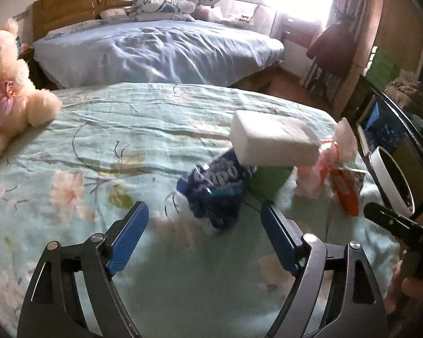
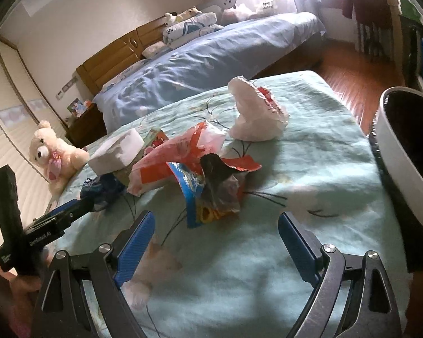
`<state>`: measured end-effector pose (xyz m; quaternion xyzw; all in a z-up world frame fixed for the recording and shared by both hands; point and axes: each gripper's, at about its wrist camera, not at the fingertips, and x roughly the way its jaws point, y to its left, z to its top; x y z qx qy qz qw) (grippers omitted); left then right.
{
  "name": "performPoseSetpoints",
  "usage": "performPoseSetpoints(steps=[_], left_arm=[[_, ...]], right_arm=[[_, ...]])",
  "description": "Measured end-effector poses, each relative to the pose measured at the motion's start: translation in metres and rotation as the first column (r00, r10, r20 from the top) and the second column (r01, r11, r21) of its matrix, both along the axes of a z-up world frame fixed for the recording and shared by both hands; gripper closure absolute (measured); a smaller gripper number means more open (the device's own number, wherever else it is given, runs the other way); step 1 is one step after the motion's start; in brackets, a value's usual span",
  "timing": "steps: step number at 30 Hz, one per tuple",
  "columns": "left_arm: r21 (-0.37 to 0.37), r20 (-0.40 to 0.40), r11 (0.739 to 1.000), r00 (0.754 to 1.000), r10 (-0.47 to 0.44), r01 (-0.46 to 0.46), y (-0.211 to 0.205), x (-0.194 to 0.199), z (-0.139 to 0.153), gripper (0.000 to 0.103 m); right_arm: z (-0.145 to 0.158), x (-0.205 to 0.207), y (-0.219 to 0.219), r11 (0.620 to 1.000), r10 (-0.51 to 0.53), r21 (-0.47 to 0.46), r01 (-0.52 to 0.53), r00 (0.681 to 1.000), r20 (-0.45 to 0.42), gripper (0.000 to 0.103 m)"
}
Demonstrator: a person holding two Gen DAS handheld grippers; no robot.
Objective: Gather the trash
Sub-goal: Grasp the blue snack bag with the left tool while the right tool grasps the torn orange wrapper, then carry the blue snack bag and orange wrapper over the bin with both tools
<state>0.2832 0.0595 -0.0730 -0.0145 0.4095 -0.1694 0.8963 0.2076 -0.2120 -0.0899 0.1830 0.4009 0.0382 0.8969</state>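
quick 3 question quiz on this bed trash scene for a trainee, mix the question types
1. True or false: the left gripper is shut on the blue wrapper.
2. Multiple choice: where is the white bin in the right wrist view? A) on the blue bed B) at the right edge of the green bed C) beside the teddy bear
3. Fill in: the white block rests on top of a ____ box.

Key
1. False; its jaws are open, with the wrapper ahead of them.
2. B
3. green
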Motion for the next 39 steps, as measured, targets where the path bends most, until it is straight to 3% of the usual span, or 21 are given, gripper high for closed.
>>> performPoseSetpoints(steps=[8, 10, 13, 15, 21, 31, 34, 39], left_arm=[[0.071, -0.011, 0.997, 0.999, -0.031, 0.032, -0.025, 0.011, -0.014, 0.023], [0.098, -0.003, 0.995, 0.999, -0.032, 0.032, -0.031, 0.008, -0.016, 0.051], [0.111, 0.011, 0.994, 1.000, -0.020, 0.018, -0.035, 0.002, -0.016, 0.060], [0.104, 0.018, 0.995, 1.000, -0.011, 0.009, -0.036, -0.005, -0.013, 0.063], [0.090, -0.004, 0.995, 0.999, 0.041, -0.040, -0.040, -0.047, -0.009, 0.065], [0.010, -0.048, 0.998, 0.997, 0.066, -0.066, -0.070, -0.127, -0.005, 0.065], [-0.034, -0.042, 0.997, 0.997, 0.071, -0.073, -0.077, -0.133, 0.001, 0.065], [-0.020, -0.025, 0.999, 0.999, 0.034, -0.034, -0.097, -0.134, 0.009, 0.065]], right_arm=[[-0.005, 0.022, -0.011, 0.999, 0.000, 0.042, -0.001, 1.000, 0.010, 0.013], [-0.011, 0.028, -0.018, 0.998, -0.011, 0.068, 0.011, 1.000, 0.002, 0.015], [-0.014, 0.031, -0.021, 0.997, -0.014, 0.075, 0.014, 1.000, 0.009, 0.043], [-0.015, 0.032, -0.023, 0.996, 0.003, 0.094, -0.005, 1.000, 0.018, 0.067], [-0.010, 0.018, -0.025, 0.993, 0.059, 0.101, -0.063, 0.997, 0.043, 0.082], [-0.005, -0.021, -0.037, 0.977, 0.181, 0.108, -0.184, 0.983, 0.037, 0.085], [-0.003, -0.035, -0.038, 0.971, 0.217, 0.099, -0.220, 0.976, 0.032, 0.085], [0.011, -0.054, -0.050, 0.972, 0.223, 0.063, -0.226, 0.973, 0.061, 0.086]])
